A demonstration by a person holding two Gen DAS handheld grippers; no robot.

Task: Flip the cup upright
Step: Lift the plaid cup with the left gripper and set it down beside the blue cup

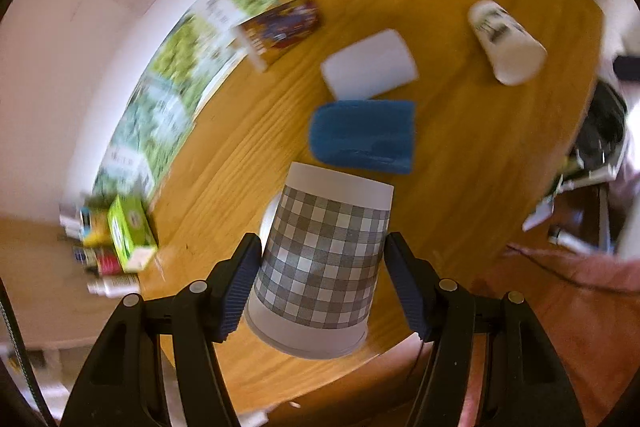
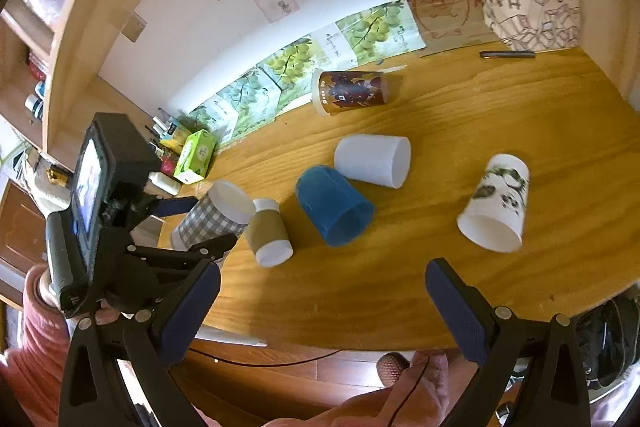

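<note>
My left gripper (image 1: 322, 255) is shut on a grey-and-white checked paper cup (image 1: 320, 263), held tilted above the wooden table (image 1: 460, 155). The same cup (image 2: 214, 217) shows in the right wrist view between the left gripper's fingers, at the table's left. My right gripper (image 2: 320, 291) is open and empty, above the table's front edge. Other cups lie on their sides: a blue one (image 2: 334, 205), a white one (image 2: 372, 159), a brown-banded one (image 2: 270, 231), a white printed one (image 2: 494, 203) and a dark patterned one (image 2: 352, 91).
Grape-print cartons (image 2: 292, 63) line the wall behind the table. A green box (image 2: 196, 155) and small bottles stand at the back left. A patterned bag (image 2: 528, 11) stands at the back right, with a pen (image 2: 506, 54) next to it.
</note>
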